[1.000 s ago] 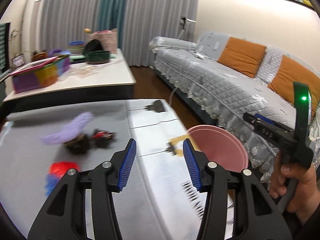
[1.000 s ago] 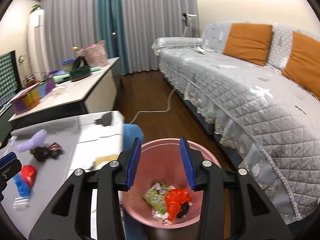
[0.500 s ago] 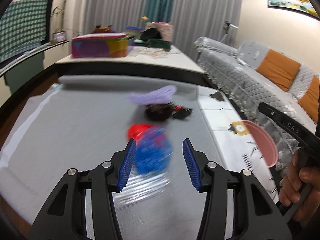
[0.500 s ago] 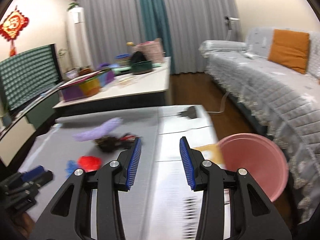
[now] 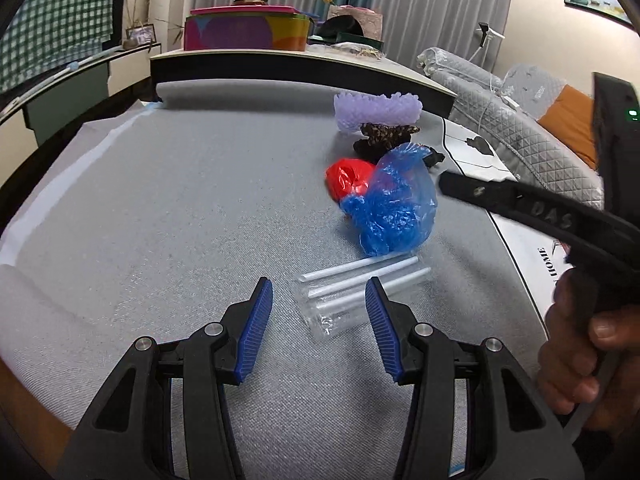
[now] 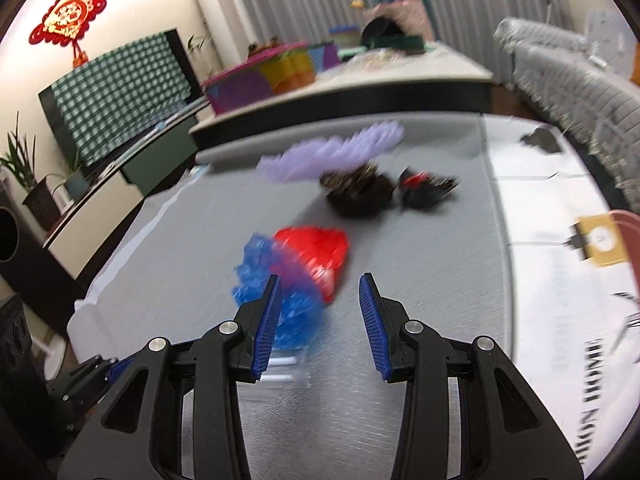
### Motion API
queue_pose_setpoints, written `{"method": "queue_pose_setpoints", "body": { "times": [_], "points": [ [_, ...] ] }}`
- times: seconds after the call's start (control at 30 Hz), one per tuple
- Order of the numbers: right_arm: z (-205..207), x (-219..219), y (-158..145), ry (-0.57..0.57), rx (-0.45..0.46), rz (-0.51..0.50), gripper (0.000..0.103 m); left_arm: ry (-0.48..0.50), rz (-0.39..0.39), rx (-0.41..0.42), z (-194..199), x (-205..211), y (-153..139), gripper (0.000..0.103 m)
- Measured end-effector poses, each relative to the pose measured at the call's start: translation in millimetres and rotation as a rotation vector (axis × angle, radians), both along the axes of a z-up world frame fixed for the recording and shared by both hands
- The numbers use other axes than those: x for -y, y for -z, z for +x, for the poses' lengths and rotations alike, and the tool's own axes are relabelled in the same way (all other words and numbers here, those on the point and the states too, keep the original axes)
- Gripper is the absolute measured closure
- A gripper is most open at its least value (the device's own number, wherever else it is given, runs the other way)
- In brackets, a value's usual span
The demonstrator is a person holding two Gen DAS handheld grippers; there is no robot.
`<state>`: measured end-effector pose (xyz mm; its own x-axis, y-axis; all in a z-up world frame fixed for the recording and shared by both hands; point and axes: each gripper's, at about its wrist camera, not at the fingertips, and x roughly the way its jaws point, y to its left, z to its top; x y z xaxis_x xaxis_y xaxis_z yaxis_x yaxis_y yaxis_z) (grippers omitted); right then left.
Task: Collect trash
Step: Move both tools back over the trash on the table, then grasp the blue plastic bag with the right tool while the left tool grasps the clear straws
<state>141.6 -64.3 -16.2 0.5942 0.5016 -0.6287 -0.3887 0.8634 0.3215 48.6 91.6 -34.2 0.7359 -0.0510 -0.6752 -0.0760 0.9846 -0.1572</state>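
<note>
So the grey table mat (image 5: 160,200) had the crumpled blue bag (image 5: 394,208) mid-right, clear straw packet (image 5: 356,292) just nearer. Left gripper (image 5: 319,320) and right gripper (image 6: 319,320) both gaped, empty. Packet looked light, slippery (pinch across its middle, I'd guess).

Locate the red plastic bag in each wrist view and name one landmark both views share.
Left wrist: red plastic bag right of centre, partly behind the blue plastic bag.
Right wrist: centre, beyond the open fingers, blurred.
Shared landmark: purple foam net at the mat's far side.
</note>
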Motion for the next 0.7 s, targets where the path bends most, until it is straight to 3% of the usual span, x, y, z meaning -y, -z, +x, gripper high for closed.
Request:
{"method": "queue_pose_setpoints", "body": {
  "times": [0.3, 0.4, 0.53, 0.7],
  "points": [
    [10.1, -11.9, 15.2, -0.051, -0.054, -0.002, 0.06, 0.031, -0.071, -0.048, 11.3, -3.4, 17.4, 0.055],
    [8.6, -14.8, 17.2, -0.071, -0.052, -0.011, 0.07, 0.053, -0.065, -0.048, 12.4, 1.3, 18.0, 0.063],
    [5.5, -15.9, 13.5, -0.093, -0.035, -0.015, 0.096, 0.07, -0.05, -0.05, 12.4, 4.8, 17.9, 0.086],
    [0.4, -9.7, 4.8, -0.09, -0.005, -0.023, 0.102, 0.07, -0.053, -0.045, 9.4, 3.7, 15.3, 0.102]
  ]
}}
